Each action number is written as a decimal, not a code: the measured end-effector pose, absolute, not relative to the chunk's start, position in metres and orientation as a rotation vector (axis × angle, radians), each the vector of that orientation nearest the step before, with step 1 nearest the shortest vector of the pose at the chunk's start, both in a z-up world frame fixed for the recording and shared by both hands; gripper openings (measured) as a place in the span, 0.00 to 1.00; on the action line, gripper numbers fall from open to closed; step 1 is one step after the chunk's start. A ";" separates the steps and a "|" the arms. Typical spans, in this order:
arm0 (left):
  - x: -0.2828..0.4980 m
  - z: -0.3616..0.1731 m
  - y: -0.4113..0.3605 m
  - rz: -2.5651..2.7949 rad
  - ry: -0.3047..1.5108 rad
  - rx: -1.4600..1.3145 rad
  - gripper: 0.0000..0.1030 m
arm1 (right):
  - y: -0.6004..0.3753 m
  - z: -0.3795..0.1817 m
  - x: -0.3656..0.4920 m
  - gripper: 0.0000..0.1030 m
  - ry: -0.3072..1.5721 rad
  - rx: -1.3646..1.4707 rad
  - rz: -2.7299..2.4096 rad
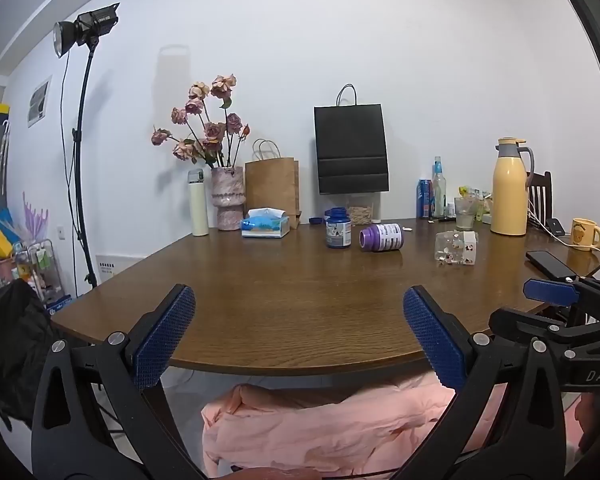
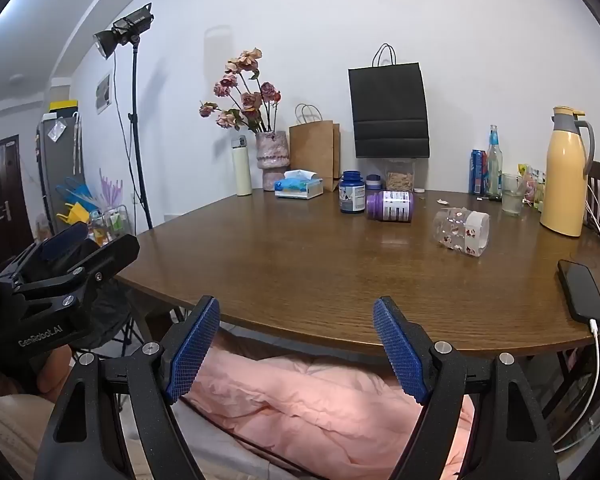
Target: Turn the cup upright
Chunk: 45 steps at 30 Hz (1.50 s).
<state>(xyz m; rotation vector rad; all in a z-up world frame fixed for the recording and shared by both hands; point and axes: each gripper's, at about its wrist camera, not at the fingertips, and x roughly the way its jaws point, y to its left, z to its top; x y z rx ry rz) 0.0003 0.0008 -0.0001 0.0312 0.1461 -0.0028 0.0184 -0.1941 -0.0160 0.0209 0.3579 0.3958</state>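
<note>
While both pairs of tongs hung short of the near table edge, neither touched anything: the left tongs [image 1: 299, 336] stood wide apart with nothing between the blue pads, and the right tongs [image 2: 296, 350] were likewise spread and empty. Pink fabric [image 2: 320, 396] lay below them, under the table [image 1: 284, 304] rim. From the left wrist view, the right tool showed at the right edge; from the right wrist view, the left tool showed at the left edge. Black phone [image 2: 582, 290] lay near the right edge of the table, white cable plugged in. Farther in, right of centre, the cup [image 2: 461, 230] lay on its side on the wood: clear, with small printed figures and a white band near its rim, mouth facing right in the right wrist view. Well apart from both tongs. Beyond it, a purple bottle [image 2: 389, 206] lay on its side, just beside an upright blue bottle [image 2: 351, 192]. Tissue box [image 2: 299, 184] left of those. Along the back: white flask [image 2: 241, 166], pink vase of dried roses [image 2: 272, 160], brown paper bag [image 2: 315, 152], black paper bag [image 2: 389, 110], yellow jug [image 2: 566, 172]. Yellow mug [image 1: 587, 233] at far right in the left wrist view.
</note>
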 end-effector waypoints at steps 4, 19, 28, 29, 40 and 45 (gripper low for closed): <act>0.000 0.000 -0.001 -0.001 0.143 0.040 1.00 | -0.194 -0.016 0.018 0.82 0.354 0.024 0.397; -0.001 0.000 0.001 -0.001 0.139 0.040 1.00 | -0.193 -0.017 0.019 0.82 0.361 0.025 0.395; -0.001 0.002 0.006 0.003 0.137 0.040 1.00 | -0.192 -0.017 0.018 0.82 0.361 0.025 0.394; -0.001 0.002 0.004 0.002 0.138 0.039 1.00 | -0.193 -0.018 0.020 0.82 0.361 0.025 0.393; -0.001 0.002 0.005 0.004 0.135 0.041 1.00 | -0.192 -0.019 0.020 0.82 0.361 0.025 0.393; -0.004 0.006 0.008 0.006 0.135 0.041 1.00 | -0.195 -0.018 0.021 0.82 0.361 0.024 0.393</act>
